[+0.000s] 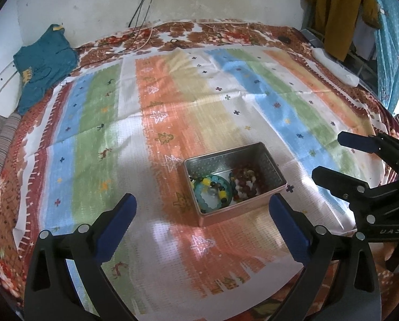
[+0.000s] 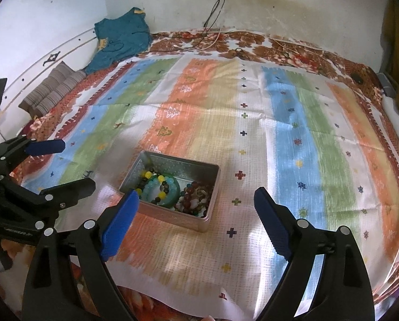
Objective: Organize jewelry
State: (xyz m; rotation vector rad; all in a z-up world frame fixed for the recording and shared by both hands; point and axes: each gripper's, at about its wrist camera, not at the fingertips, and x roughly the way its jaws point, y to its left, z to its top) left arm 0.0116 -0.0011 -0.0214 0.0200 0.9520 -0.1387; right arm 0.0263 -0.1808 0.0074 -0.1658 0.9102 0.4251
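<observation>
1. The right gripper (image 2: 196,220) hangs over the striped cloth (image 2: 293,139), its blue pads wide apart and empty.
2. A metal tin (image 2: 172,215) with bead bracelets (image 2: 160,190) lies at 11 o'clock from it.
3. The left gripper (image 2: 79,163) stands open at 9 o'clock.

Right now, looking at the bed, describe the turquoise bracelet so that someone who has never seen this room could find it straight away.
A striped cloth in blue, green, orange and white covers the bed; near its middle stands an open rectangular metal tin. Inside, the turquoise bracelet lies in the half nearer the green stripe. It is a ring of pale blue-green beads, next to yellow and dark beads, while the other half holds dark red and white beads.
</observation>
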